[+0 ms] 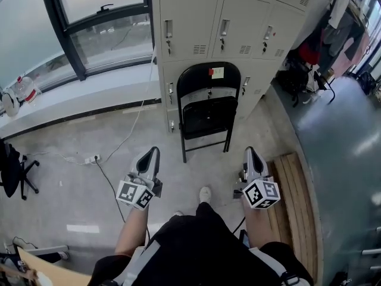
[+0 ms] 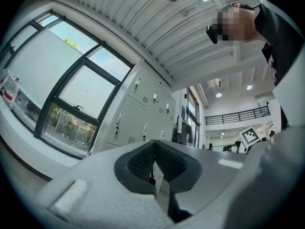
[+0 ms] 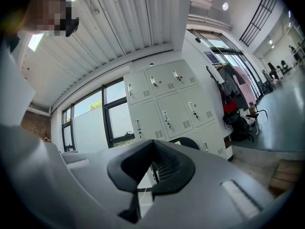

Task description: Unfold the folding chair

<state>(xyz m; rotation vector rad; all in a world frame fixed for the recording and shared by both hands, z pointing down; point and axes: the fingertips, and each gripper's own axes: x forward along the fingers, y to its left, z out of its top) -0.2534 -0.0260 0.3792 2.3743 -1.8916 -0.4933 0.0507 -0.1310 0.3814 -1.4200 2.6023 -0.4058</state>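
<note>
1. A black metal folding chair (image 1: 208,109) stands folded against the grey metal lockers (image 1: 196,22) at the concrete floor's (image 1: 71,189) far edge.
2. A red sticker (image 1: 210,71) and a pale yellow note (image 1: 218,72) sit on its backrest; any writing is too small to read.
3. The left gripper (image 1: 153,151) and right gripper (image 1: 249,151) are both pressed together and empty, apart from the chair.
4. A slatted wooden bench (image 1: 294,195) lies beside the right gripper, and a white power strip (image 1: 90,158) lies to the left.

No writing can be read. The pale note (image 1: 217,72) and red sticker (image 1: 210,71) on the folding chair (image 1: 205,119) are too small to read, and so is the bottle's (image 1: 25,89) red label. The left hand-held gripper (image 1: 153,152) and right hand-held gripper (image 1: 250,152) bear only square black-and-white markers (image 1: 136,194).
</note>
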